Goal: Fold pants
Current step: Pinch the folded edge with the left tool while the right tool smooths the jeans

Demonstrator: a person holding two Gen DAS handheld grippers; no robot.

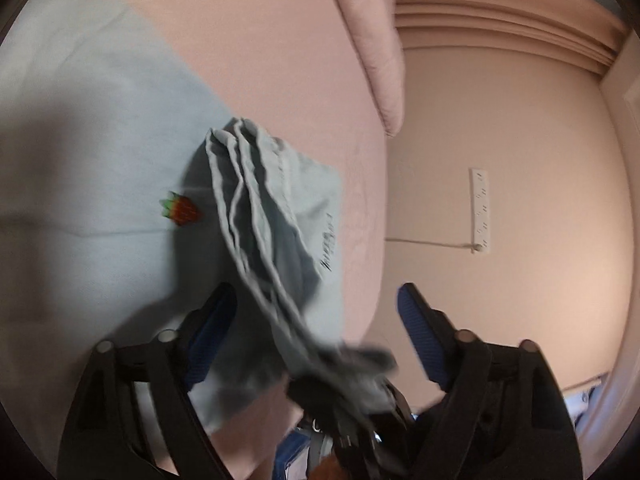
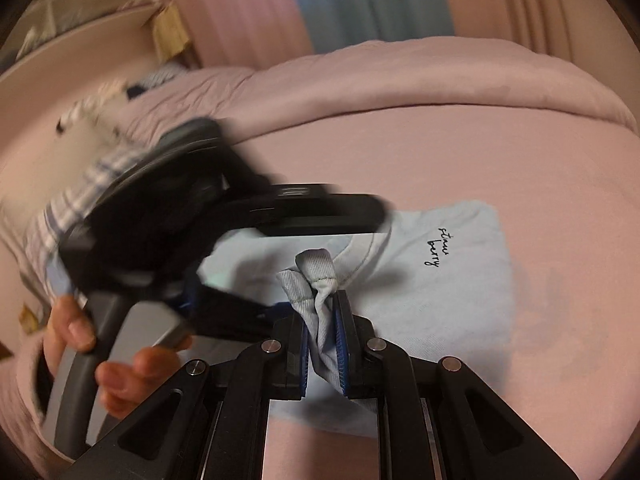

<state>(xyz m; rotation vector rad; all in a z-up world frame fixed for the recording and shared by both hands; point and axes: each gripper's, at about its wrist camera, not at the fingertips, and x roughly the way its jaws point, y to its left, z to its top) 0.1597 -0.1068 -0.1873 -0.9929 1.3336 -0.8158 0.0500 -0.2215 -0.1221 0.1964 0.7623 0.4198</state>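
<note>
The pale grey-blue pants (image 1: 260, 200) hang bunched in long folds over the pink bed, running down between my left gripper's (image 1: 320, 300) spread fingers without being pinched. My left gripper is open. In the right wrist view my right gripper (image 2: 323, 300) is shut on a bunched edge of the pants (image 2: 316, 276), held just above a folded light blue shirt. The left gripper (image 2: 224, 216) shows there blurred, at the left, held in a hand.
A folded light blue T-shirt (image 2: 440, 288) with "straw berry" script lies on the pink bed (image 2: 480, 152). A light blue cloth with a strawberry print (image 1: 182, 210) lies at the left. A pink pillow (image 1: 368, 40), a wall power strip (image 1: 480, 210) and a plaid garment (image 2: 72, 188) are around.
</note>
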